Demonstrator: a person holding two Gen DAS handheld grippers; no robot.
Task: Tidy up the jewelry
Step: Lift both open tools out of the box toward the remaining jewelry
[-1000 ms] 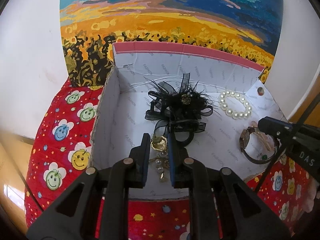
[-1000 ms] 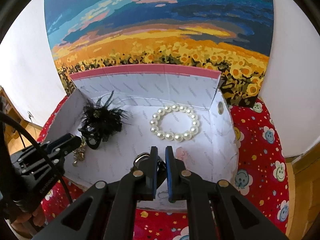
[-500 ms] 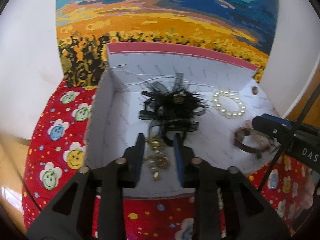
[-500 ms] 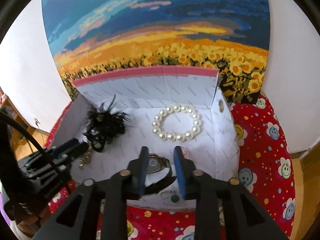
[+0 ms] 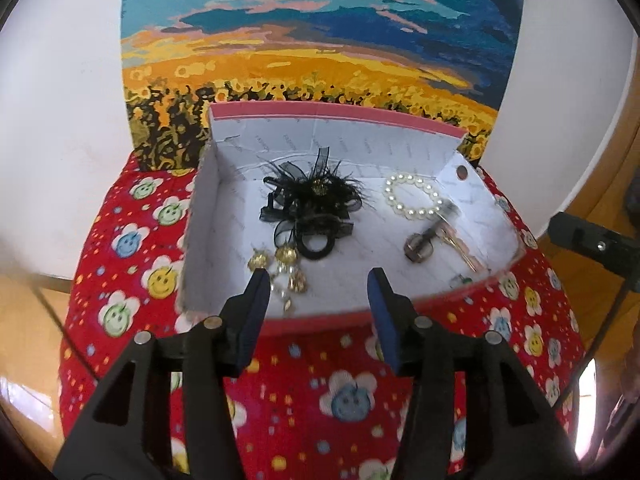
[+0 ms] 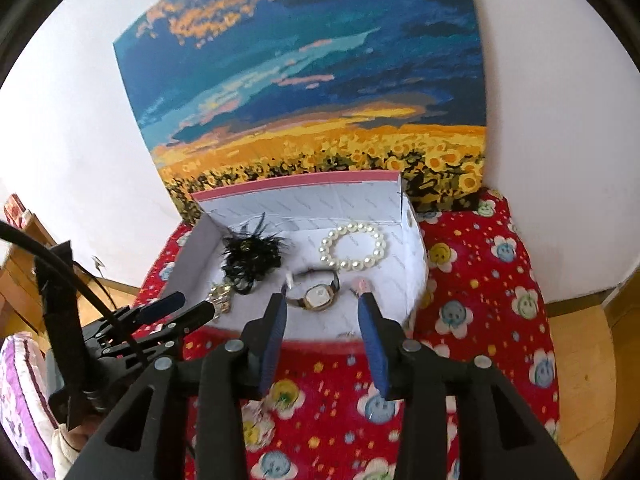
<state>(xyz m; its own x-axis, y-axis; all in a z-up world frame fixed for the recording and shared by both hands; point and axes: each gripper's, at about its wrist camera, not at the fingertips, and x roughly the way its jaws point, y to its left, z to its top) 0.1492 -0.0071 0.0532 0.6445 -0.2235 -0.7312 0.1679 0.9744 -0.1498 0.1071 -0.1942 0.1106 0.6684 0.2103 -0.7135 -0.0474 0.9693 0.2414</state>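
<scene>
Left wrist view: the left gripper (image 5: 320, 284) hangs over the near rim of the white box (image 5: 204, 216), jaws apart and opening, with nothing between them. Just off the left jaw's tip lie the gold-and-pearl earrings (image 5: 284, 272). Beyond them, ahead of the gap, sits the black feathered hair tie (image 5: 312, 204). Ahead of the right jaw and further right are the watch (image 5: 420, 244), a pink hair clip (image 5: 460, 246) and, farther back, the pearl bracelet (image 5: 414, 196). The box stands on a red smiley-flower cloth (image 5: 132, 264) before a sunflower painting (image 5: 320, 40).

Right wrist view: the right gripper (image 6: 322, 306) also has its jaws apart and opening, empty. Far off its left jaw shows the left gripper (image 6: 180, 308), near the earrings (image 6: 220, 296). The hair tie (image 6: 252, 256) lies beyond the left jaw, the watch (image 6: 316, 294) just ahead of the gap, the bracelet (image 6: 352, 246) beyond the right jaw.
</scene>
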